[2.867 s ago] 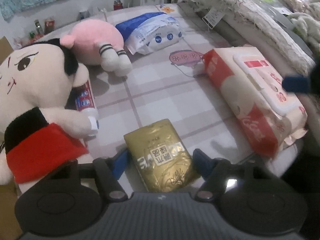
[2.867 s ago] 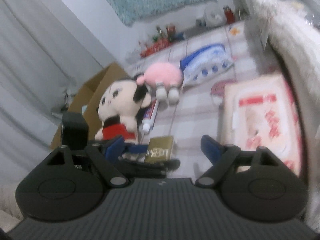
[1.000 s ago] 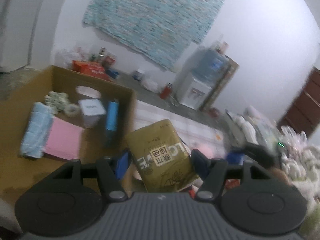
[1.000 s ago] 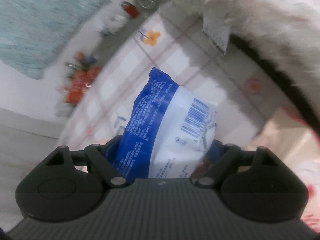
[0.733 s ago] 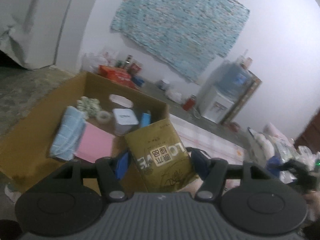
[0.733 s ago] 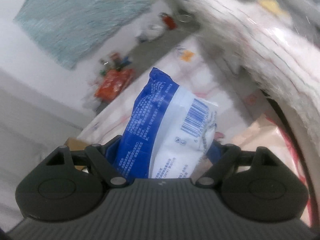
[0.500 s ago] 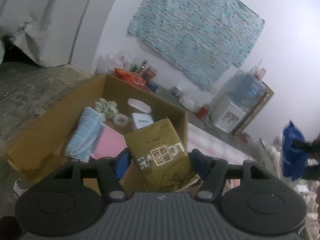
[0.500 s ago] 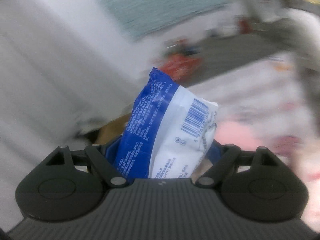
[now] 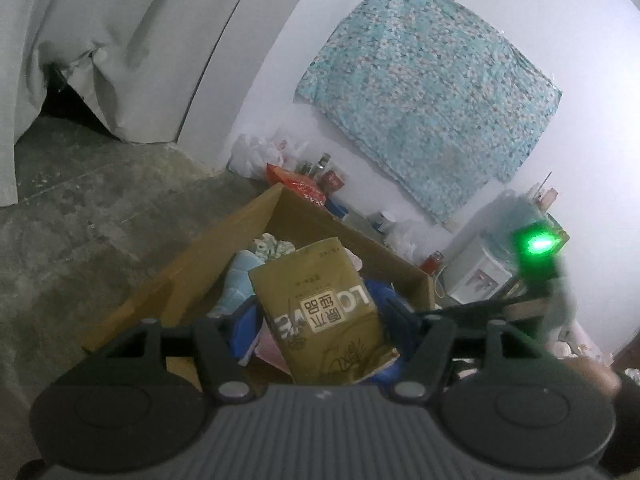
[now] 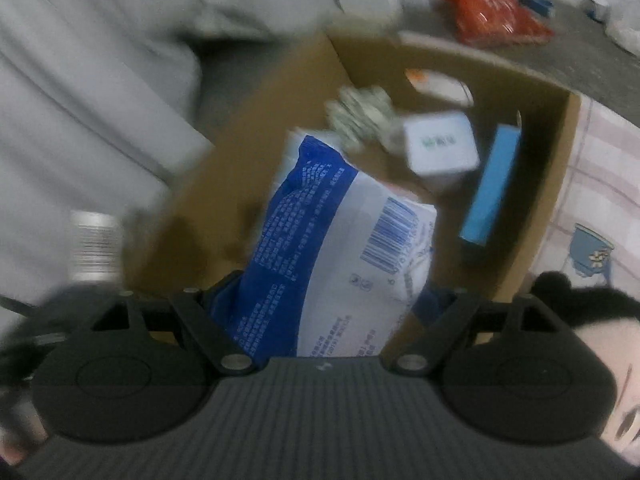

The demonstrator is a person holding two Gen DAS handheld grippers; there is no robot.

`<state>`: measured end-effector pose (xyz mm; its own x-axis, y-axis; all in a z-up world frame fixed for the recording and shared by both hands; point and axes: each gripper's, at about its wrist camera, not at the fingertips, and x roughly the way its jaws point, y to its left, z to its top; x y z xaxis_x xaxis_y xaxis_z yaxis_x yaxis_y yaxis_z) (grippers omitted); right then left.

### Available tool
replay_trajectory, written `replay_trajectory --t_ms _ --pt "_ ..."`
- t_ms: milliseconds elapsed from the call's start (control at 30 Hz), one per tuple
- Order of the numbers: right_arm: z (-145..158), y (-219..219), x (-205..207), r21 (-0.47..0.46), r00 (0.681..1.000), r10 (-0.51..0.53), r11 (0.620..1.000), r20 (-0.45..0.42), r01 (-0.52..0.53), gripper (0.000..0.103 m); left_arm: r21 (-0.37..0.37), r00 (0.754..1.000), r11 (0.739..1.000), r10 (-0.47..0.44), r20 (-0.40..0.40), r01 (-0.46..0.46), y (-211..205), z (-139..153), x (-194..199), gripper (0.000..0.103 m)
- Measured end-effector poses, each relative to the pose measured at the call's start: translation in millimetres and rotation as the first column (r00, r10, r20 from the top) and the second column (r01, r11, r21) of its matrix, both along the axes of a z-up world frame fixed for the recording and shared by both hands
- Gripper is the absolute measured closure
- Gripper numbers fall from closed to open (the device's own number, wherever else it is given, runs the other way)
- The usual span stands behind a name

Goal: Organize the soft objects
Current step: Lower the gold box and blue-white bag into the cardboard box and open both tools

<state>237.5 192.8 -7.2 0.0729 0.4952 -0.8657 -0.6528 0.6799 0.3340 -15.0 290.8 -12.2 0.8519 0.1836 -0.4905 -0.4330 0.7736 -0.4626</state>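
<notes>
My left gripper [image 9: 320, 322] is shut on a gold tissue pack [image 9: 320, 312] and holds it upright over the near side of an open cardboard box [image 9: 208, 264]. My right gripper [image 10: 328, 304] is shut on a blue and white soft pack [image 10: 340, 240], tilted above the same cardboard box [image 10: 536, 208]. Inside the box lie a white cube box [image 10: 440, 146], a light blue carton [image 10: 490, 188], a crumpled patterned cloth [image 10: 360, 112] and a rolled light blue towel [image 9: 236, 284]. The other gripper's body with a green light [image 9: 538, 246] shows at the right of the left wrist view.
A doll's head [image 10: 592, 380] with black hair sits at the lower right, beside the checked bed sheet [image 10: 600, 168]. Grey curtain [image 10: 80, 80] hangs left of the box. Red bags [image 10: 492, 12] and bottles [image 9: 320, 168] line the wall; bare concrete floor [image 9: 80, 208] lies to the left.
The right gripper swung the blue pack from over the bed across to above the box, rolling as it went. The left gripper moved nearer the box with the gold pack.
</notes>
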Motion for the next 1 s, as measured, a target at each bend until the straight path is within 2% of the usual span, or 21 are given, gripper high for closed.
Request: replay_trajectory --t_ms 133,200,367,467,533,600,733,867,1000 --pt "-36.7 26.0 7.0 -0.243 0.998 0.015 0.970 0.053 -0.002 0.017 -0.018 1.000 1.000 -0.005 -0.007 0.005 8.9 -8.2 2.1 0.036" --pt "-36.5 33.1 1.3 -0.315 0.992 0.048 0.949 0.113 -0.010 0.016 -0.025 1.000 1.000 -0.009 -0.013 0.009 11.0 -10.1 3.4 0.036" --pt "-28.4 30.0 8.2 -0.335 0.984 0.038 0.942 0.173 0.023 0.014 -0.017 1.000 1.000 -0.018 -0.023 0.018 9.2 -9.9 5.1 0.036" --pt "-16.8 12.2 6.6 -0.274 0.985 0.006 0.961 0.174 0.043 0.014 -0.003 0.999 1.000 -0.026 -0.035 0.026 6.1 -6.7 8.3 0.036" --pt "-9.6 -1.7 8.6 -0.190 0.984 -0.017 0.981 0.180 0.051 0.014 0.005 0.998 0.999 -0.035 -0.046 0.036 3.4 -5.4 11.7 0.036" --pt "9.9 -28.7 -2.7 -0.092 0.981 -0.043 0.994 0.187 0.061 0.014 0.018 0.997 0.999 -0.046 -0.067 0.048 -0.9 -3.8 16.4 0.036" --pt "47.5 -93.0 -39.4 0.084 0.968 -0.079 0.995 0.239 0.060 0.013 0.013 0.987 0.994 -0.107 -0.122 0.109 -6.1 -3.5 30.4 0.036" --pt "65.6 -157.1 -84.4 0.232 0.964 -0.108 0.971 0.242 0.051 0.007 0.043 0.954 0.982 -0.170 -0.246 0.185 -14.6 -9.1 52.8 0.036" --pt "56.8 -203.4 -130.4 0.327 0.968 -0.121 0.944 0.221 0.043 0.005 0.053 0.897 0.965 -0.218 -0.384 0.257 -22.4 -23.9 83.5 0.036"
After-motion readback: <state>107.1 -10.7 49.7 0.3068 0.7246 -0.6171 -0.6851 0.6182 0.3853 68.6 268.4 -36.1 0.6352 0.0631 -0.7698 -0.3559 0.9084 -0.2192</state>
